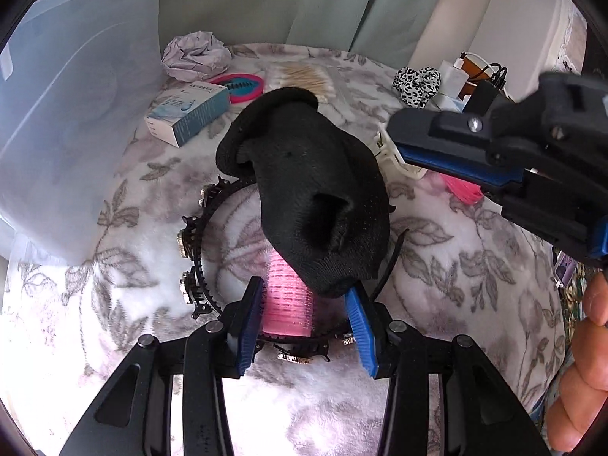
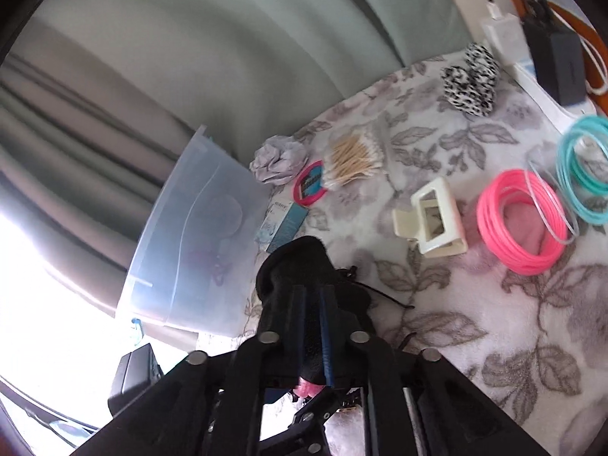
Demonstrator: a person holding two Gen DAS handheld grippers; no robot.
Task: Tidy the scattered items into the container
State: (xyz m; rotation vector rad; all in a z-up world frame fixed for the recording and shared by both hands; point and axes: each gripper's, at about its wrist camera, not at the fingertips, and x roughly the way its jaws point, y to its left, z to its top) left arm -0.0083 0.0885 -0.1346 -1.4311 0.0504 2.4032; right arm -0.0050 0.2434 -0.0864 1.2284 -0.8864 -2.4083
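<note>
A black sock lies over a pink hair roller and a black jewelled headband on the flowered blanket. My left gripper stands open around the roller's near end. Its left pad is close to the roller and the sock's toe is at the right pad, but nothing is squeezed. My right gripper hovers at the sock's right edge, narrowly open and holding nothing. In the right wrist view it hangs over the sock. The clear plastic container stands at the left.
A white claw clip, pink coil and teal coil lie to the right. Cotton swabs, a small box, a crumpled lilac cloth and a spotted scrunchie lie farther back. A hand is at the right edge.
</note>
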